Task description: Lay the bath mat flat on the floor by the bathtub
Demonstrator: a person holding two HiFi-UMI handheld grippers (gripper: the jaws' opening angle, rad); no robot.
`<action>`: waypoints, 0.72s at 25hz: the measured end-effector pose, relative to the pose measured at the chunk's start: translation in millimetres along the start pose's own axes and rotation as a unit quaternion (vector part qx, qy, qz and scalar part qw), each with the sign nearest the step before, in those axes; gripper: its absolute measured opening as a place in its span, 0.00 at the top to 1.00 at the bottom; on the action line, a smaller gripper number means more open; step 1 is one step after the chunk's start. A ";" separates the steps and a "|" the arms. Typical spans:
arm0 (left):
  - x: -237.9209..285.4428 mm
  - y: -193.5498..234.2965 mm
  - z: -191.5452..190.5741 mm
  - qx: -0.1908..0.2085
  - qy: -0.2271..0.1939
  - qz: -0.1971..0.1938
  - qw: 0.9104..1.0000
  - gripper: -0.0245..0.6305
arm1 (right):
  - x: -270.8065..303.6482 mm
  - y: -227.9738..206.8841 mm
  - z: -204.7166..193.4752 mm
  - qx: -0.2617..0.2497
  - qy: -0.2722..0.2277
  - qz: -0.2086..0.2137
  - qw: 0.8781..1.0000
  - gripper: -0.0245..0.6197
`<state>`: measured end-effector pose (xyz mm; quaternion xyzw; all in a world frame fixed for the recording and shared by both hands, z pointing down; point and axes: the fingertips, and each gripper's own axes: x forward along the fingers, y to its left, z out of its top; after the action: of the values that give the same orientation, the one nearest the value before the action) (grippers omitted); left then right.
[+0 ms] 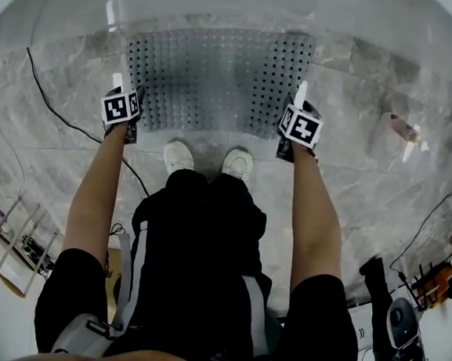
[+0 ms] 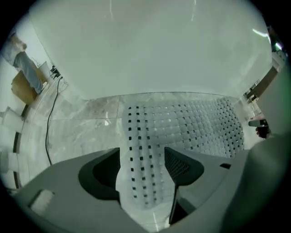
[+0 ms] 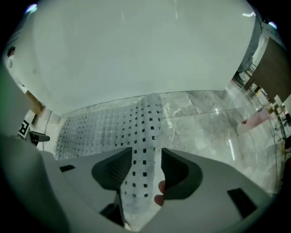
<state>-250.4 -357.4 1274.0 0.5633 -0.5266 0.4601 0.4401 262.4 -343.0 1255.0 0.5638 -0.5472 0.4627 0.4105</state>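
Bath mat (image 1: 219, 77), left gripper (image 2: 142, 159) and right gripper (image 3: 146, 159) spread wide, corners between jaws, unpinched.

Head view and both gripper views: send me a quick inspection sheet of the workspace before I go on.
Surface: grey marble floor.
Job's things: bath mat lies spread alongside the white bathtub; its two near corners rise into the grippers.
Clutter: pink bottle lying on the floor at right.
Grippers: left gripper and right gripper each have jaws apart, with a mat corner between them.
Cables: black cable across the floor at left; thinner cable at right.
Surroundings: wooden rack lower left; equipment lower right.
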 end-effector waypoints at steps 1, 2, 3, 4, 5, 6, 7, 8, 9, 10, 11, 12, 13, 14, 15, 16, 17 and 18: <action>-8.7 -9.3 -5.2 -0.013 0.003 -0.017 1.000 0.52 | -10.4 3.9 0.8 -0.002 -0.004 0.010 1.000 0.68; -19.8 -22.4 -9.7 -0.029 0.006 -0.042 0.999 0.52 | -22.5 9.3 2.3 -0.005 -0.007 0.021 1.000 0.68; -34.1 -36.5 -12.4 -0.043 0.008 -0.065 0.997 0.52 | -36.5 15.4 4.5 -0.010 -0.010 0.031 0.999 0.68; -52.4 -48.8 -12.3 -0.050 0.005 -0.079 0.996 0.57 | -52.6 21.5 7.8 -0.013 -0.013 0.036 0.999 0.74; -74.4 -58.6 -9.3 -0.049 -0.003 -0.084 0.995 0.73 | -71.2 28.1 12.3 -0.016 -0.019 0.040 0.999 0.87; -99.5 -66.8 -4.7 -0.043 -0.015 -0.084 0.995 0.90 | -92.8 36.0 17.6 -0.019 -0.027 0.044 0.998 0.95; -126.9 -75.6 0.5 -0.032 -0.028 -0.086 0.995 0.96 | -117.3 45.3 23.2 -0.022 -0.035 0.052 0.998 0.95; -156.4 -86.4 6.3 -0.019 -0.044 -0.093 0.995 0.96 | -144.3 55.1 28.9 -0.026 -0.044 0.061 0.997 0.95; -188.1 -99.2 13.8 -0.005 -0.062 -0.105 0.992 0.96 | -172.8 65.1 35.6 -0.033 -0.056 0.069 0.995 0.95; -221.4 -113.6 23.8 0.009 -0.083 -0.119 0.989 0.96 | -201.9 75.1 44.0 -0.042 -0.071 0.079 0.993 0.95; -255.3 -128.9 36.7 0.024 -0.106 -0.133 0.985 0.96 | -231.1 84.8 54.7 -0.053 -0.090 0.089 0.991 0.95; -288.8 -144.5 52.6 0.037 -0.131 -0.143 0.980 0.96 | -259.9 93.2 68.1 -0.063 -0.112 0.098 0.987 0.95; -322.0 -159.5 70.4 0.046 -0.156 -0.151 0.975 0.96 | -288.7 99.6 83.3 -0.071 -0.135 0.106 0.983 0.95; -356.3 -173.0 87.4 0.048 -0.180 -0.158 0.970 0.96 | -319.2 104.2 97.4 -0.075 -0.157 0.112 0.979 0.95; -393.3 -184.1 100.8 0.045 -0.202 -0.165 0.964 0.96 | -353.6 107.8 107.9 -0.073 -0.176 0.115 0.975 0.95; -433.3 -192.4 110.0 0.041 -0.220 -0.170 0.960 0.96 | -392.3 111.2 114.7 -0.068 -0.193 0.118 0.972 0.95; -475.4 -197.5 117.2 0.038 -0.238 -0.172 0.955 0.96 | -434.0 115.1 120.4 -0.061 -0.212 0.119 0.968 0.95; -517.7 -199.2 125.6 0.038 -0.256 -0.170 0.951 0.96 | -476.7 118.9 128.0 -0.053 -0.234 0.118 0.964 0.95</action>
<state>-56.0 -371.5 739.7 0.7600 -0.5000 0.2382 0.3401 166.1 -361.7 756.9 0.5650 -0.7145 0.3337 0.2427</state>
